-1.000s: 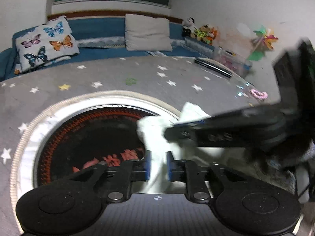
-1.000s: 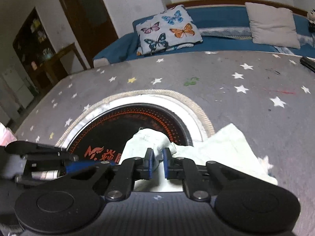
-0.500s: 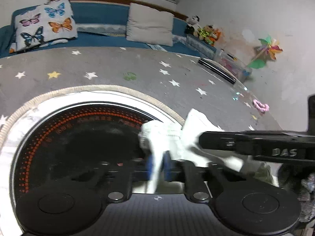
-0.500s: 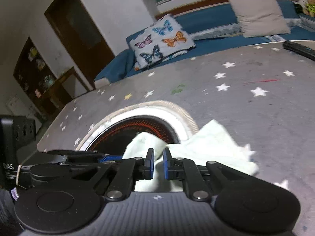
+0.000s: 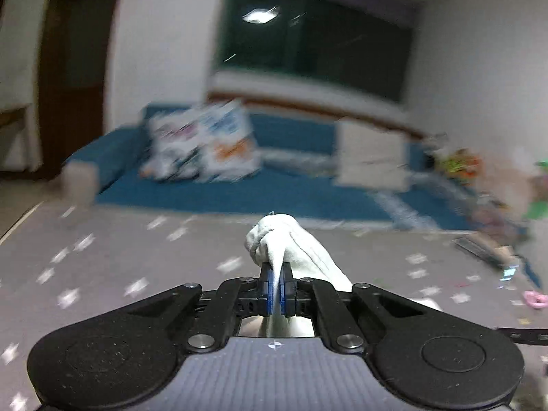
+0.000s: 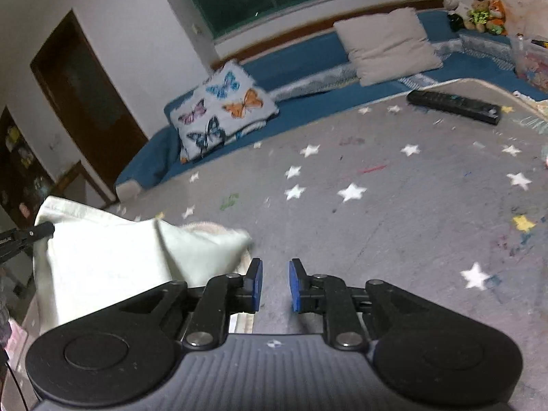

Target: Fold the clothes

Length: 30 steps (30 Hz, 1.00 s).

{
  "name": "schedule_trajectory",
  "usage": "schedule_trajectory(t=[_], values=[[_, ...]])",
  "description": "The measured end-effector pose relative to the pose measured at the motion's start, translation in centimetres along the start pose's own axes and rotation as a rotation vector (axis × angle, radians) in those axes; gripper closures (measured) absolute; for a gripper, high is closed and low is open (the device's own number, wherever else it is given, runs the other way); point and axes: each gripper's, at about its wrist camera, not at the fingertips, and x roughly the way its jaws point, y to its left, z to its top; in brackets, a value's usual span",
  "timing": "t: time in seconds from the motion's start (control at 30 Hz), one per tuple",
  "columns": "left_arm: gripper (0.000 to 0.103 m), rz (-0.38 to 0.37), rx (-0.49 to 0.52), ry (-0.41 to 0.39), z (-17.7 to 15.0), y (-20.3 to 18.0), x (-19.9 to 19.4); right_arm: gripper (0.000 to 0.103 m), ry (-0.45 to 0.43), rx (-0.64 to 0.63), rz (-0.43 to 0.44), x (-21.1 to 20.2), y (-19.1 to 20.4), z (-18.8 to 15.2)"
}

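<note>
The left tongs (image 5: 274, 289) are clamped on one pale garment (image 5: 291, 243), a bunched fold of it pinched between the blue pads and rising above them, held over the grey star-printed surface (image 5: 137, 257); that view is smeared by blur. The right tongs (image 6: 273, 284) stand apart with nothing between their pads, over bare grey cloth. In the right wrist view the same single garment (image 6: 102, 253) hangs spread at the left, its upper corner beside the dark tip of the other tool, its lower right corner just beside the right tongs' left pad. Two cushions lean on the blue bench beyond the far edge: one butterfly cushion (image 6: 222, 109) and one plain beige cushion (image 6: 387, 44). One black remote (image 6: 452, 106) lies near the far right edge. The stretch ahead of the right tongs holds only printed stars and small marks.
</note>
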Motion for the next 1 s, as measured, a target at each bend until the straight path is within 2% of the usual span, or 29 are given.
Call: schedule_trajectory(t=[0.13,0.17,0.33,0.47,0.63,0.77,0.8,0.83,0.87,0.93,1.0], values=[[0.099,0.139,-0.045,0.070,-1.1,4.1,0.7,0.086,0.059,-0.071,0.015,2.4,2.1,-0.2],[0.099,0.152,-0.048,0.092,-1.7,4.5,0.8,0.086,0.073,-0.092,0.020,3.1,2.7,-0.3],[0.099,0.185,-0.111,0.140,-3.7,7.1,0.5,0.086,0.115,-0.186,0.040,5.9,6.2,-0.2],[0.098,0.193,-0.116,0.151,-4.6,7.8,-0.1,0.086,0.126,-0.259,0.048,7.7,8.6,-0.5],[0.098,0.189,-0.126,0.163,-4.8,7.7,0.4,0.084,0.156,-0.256,0.066,9.8,9.9,-0.7],[0.096,0.185,-0.137,0.167,-4.9,7.9,0.6,0.084,0.137,-0.273,0.058,10.6,10.9,-0.9],[0.095,0.184,-0.140,0.168,-4.9,7.9,0.6,0.096,0.128,-0.284,0.046,10.6,11.2,-1.0],[0.095,0.182,-0.142,0.168,-5.0,8.0,0.6,0.102,0.118,-0.296,0.034,10.7,11.5,-1.0],[0.095,0.181,-0.142,0.167,-5.0,8.1,0.7,0.101,0.106,-0.319,0.017,10.5,11.8,-1.1],[0.095,0.178,-0.143,0.166,-5.1,8.2,0.8,0.101,0.043,-0.438,-0.028,9.5,13.7,-1.6],[0.095,0.177,-0.145,0.169,-5.1,8.2,0.9,0.101,-0.015,-0.613,-0.024,8.3,16.1,-2.9]])
